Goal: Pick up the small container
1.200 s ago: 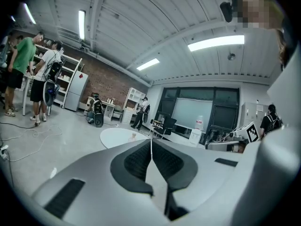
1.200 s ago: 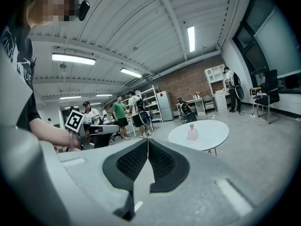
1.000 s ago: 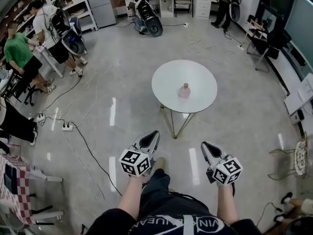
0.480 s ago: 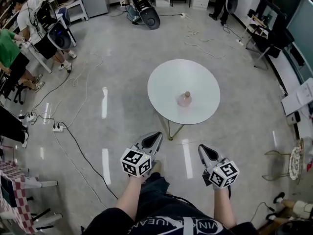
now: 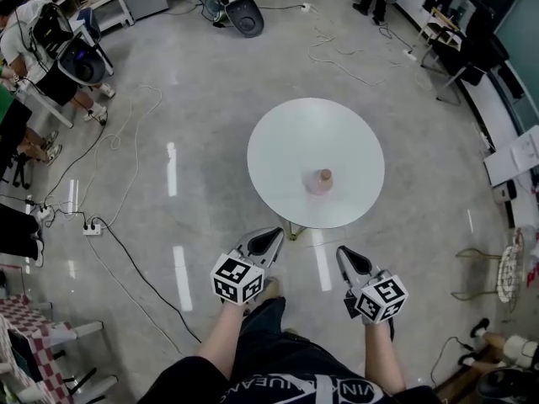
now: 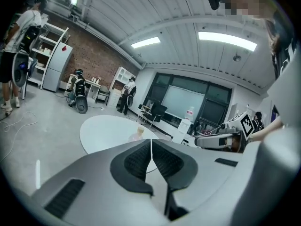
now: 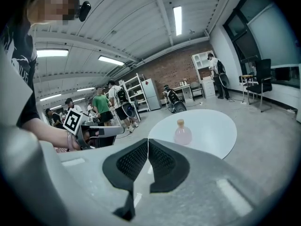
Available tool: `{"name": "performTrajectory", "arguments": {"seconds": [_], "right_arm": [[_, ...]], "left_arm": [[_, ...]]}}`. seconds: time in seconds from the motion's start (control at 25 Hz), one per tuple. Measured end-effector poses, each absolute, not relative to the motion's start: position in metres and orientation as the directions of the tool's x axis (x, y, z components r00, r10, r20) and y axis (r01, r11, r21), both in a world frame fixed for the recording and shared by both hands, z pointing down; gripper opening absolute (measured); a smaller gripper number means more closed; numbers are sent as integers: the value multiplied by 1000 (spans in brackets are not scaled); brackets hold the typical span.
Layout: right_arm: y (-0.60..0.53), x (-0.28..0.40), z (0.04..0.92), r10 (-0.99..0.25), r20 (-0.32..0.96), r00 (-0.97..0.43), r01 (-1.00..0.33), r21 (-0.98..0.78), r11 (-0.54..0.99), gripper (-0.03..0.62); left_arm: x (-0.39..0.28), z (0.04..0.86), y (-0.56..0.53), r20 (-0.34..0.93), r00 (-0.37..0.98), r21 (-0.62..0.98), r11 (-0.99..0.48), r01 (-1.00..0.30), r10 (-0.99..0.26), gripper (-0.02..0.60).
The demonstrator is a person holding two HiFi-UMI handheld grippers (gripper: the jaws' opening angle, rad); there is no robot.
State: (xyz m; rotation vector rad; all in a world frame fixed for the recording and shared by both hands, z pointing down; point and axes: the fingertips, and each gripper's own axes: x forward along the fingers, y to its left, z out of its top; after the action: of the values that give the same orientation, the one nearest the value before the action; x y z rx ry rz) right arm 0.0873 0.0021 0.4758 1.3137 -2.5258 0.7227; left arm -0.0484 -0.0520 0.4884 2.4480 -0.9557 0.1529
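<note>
Fingers, left: left gripper (image 6: pixel 151 142) has its 2 dark pads pressed flat against each other, with nothing between them.
Fingers, right: right gripper (image 7: pixel 147 142) is the same, pads closed tight on each other and holding nothing.
Container: small container (image 5: pixel 320 181) has a pinkish clear body and a tan cap. It stands upright on the round white table (image 5: pixel 286 137), a little toward the table's near edge from its centre.
Left gripper place: over the floor just off the table's near edge, tip aimed at the table, well apart from the container.
Right gripper place: also off the table's near edge, beside the left one, tip toward the table and not touching it.
Marker cubes: 1 on each gripper, at the end away from the table.
Table legs: thin metal legs (image 5: pixel 292 225) show under the near edge.
Floor: glossy grey, with cables and a power strip (image 5: pixel 91 227) well left of the table.
People: 1 person (image 5: pixel 38 40) stands far left of the table, by shelving.
</note>
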Motion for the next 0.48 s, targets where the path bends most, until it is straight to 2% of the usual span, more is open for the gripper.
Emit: {"name": "performTrajectory", "arguments": {"seconds": [0.48], "right_arm": [[-56,94,505,-736,409,-539,-842,-287,457,11]], "left_arm": [[-13,517,-108,271,803,435,-677,-594,-531,14]]}}
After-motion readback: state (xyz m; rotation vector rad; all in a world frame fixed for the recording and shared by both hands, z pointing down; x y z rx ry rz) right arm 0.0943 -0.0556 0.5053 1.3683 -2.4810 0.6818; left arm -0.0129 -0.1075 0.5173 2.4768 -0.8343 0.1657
